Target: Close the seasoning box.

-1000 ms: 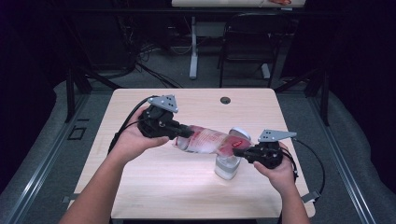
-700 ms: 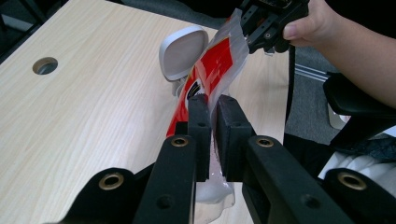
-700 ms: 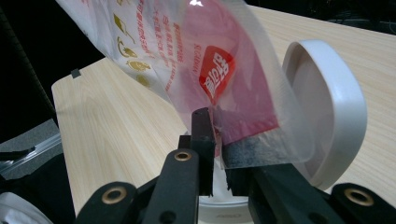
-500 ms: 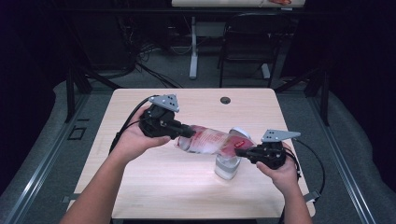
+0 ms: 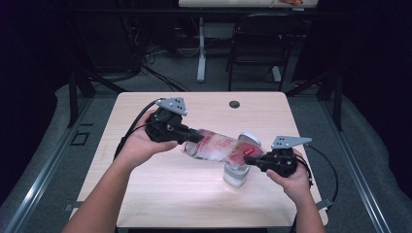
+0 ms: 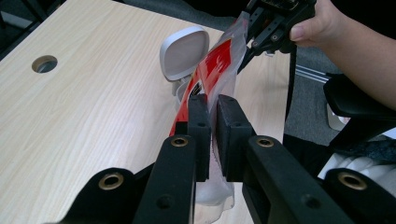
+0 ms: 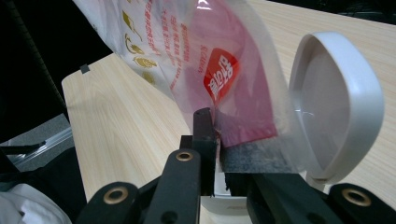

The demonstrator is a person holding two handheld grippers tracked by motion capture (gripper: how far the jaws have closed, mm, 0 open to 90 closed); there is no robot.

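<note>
Holding bag [image 5: 218, 148] taut over open container [image 5: 236, 172].
Both tongs, left [image 5: 193, 137] & right [image 5: 251, 159], clamped on bag ends; pouring not yet begun.

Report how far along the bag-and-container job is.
Done: the container stands on the table with its lid flipped open. In hand: left gripper and right gripper each pinch an end of the bag, stretched above the container. Left: emptying the bag, judging by that pose; nothing visibly pours.

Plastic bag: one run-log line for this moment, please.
plastic bag | held over white lidded container | left hand-held gripper shut on it | right hand-held gripper shut on it
</note>
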